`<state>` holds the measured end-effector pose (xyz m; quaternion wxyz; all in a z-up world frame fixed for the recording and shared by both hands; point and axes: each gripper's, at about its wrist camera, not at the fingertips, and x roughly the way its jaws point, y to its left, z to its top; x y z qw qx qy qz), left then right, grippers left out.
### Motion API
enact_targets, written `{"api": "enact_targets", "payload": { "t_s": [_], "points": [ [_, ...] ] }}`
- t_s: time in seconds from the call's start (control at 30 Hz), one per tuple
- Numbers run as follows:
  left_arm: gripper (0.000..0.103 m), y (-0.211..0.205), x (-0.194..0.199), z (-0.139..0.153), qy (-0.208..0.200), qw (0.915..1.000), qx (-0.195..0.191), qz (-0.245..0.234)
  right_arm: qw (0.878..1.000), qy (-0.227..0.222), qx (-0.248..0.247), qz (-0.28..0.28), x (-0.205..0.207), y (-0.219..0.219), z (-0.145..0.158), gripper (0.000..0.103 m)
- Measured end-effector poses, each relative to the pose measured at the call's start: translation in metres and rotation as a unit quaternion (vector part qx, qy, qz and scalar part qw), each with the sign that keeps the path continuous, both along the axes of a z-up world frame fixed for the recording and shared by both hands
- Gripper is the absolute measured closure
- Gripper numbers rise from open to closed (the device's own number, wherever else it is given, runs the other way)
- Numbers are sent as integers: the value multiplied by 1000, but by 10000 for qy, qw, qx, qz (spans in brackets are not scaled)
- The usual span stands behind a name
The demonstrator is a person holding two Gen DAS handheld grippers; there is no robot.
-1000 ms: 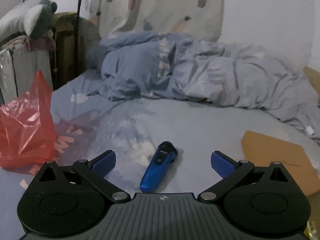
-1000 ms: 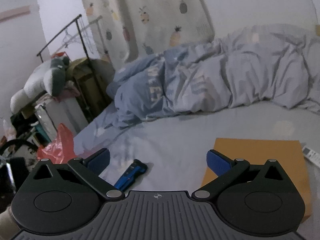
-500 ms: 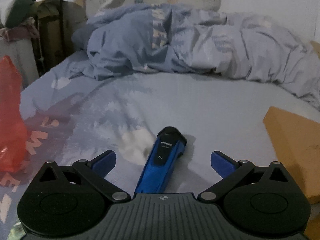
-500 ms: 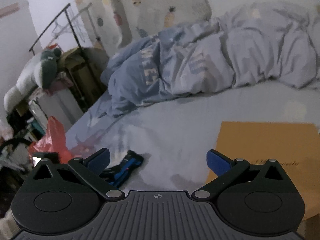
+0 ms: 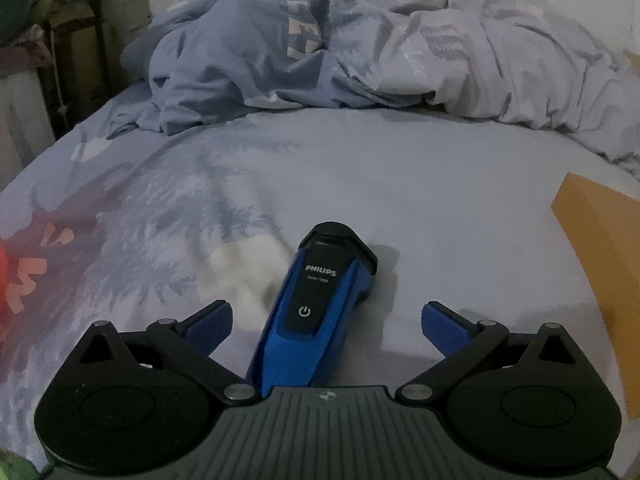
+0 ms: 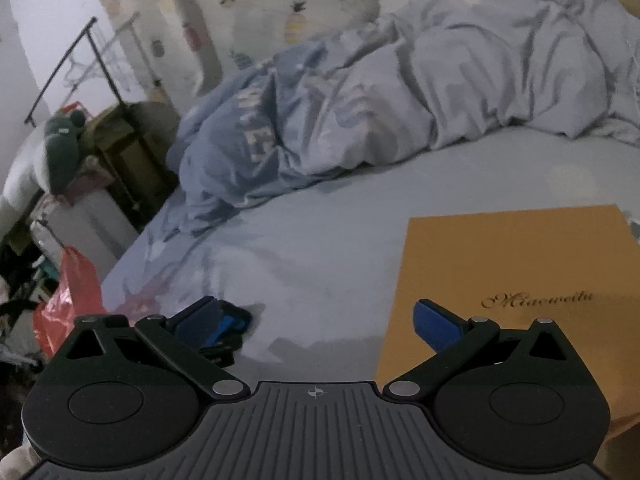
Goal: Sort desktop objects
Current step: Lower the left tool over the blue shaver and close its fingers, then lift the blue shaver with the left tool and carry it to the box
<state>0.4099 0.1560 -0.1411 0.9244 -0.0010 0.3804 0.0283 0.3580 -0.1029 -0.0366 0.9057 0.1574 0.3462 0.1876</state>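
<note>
two open grippers, left one closing in on the shaver

left wrist view: we've brought the left gripper [image 5: 326, 316] much nearer vs a sec ago. the blue shaver [image 5: 316, 312] on the bed sheet [image 5: 360, 184] now lies between our wide-open fingers, nothing gripped yet. pick looks imminent.

right wrist view: right gripper [image 6: 316, 320] wide open, empty, now nearer the orange box [image 6: 512, 264], prob the drop spot.

left claw [image 5: 326, 320] has closed in — now straddling the shaver [image 5: 316, 316].
</note>
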Motion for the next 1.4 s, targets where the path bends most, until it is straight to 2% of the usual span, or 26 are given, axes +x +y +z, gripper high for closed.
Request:
{"api": "enact_targets", "payload": {
  "t_s": [0.07,0.17,0.27,0.33,0.47,0.53,0.6,0.63,0.8,1.0,1.4],
  "points": [
    [8,1,6,-5,123,9999,46,-8,10000,33,32,-30,0,-2,-4,0],
    [21,6,13,-14,304,9995,45,-23,10000,58,59,-46,0,-2,-7,0],
    [21,10,15,-18,255,9996,86,-74,9999,68,62,-44,-1,-2,-8,0],
    [28,11,15,-19,225,9996,118,-92,9999,83,58,-44,-2,-2,-8,0],
    [31,8,11,-22,132,9998,150,-92,9998,148,73,-80,-3,-3,-10,0],
    [37,8,9,-22,120,9997,162,-115,9997,185,90,-113,-3,-4,-11,0],
    [52,6,8,-21,143,9996,214,-122,9997,192,118,-135,-4,-6,-12,0],
    [53,5,8,-20,172,9995,255,-112,9997,191,118,-133,-6,-6,-12,0],
    [54,1,8,-18,278,9989,353,-137,9997,185,111,-140,-11,-10,-10,0],
    [55,-1,0,-15,369,9988,294,-104,9996,207,117,-179,-20,-19,-6,0],
    [56,-5,-36,1,497,9985,247,-34,9998,24,134,-169,-47,-29,23,0]
  ]
}}
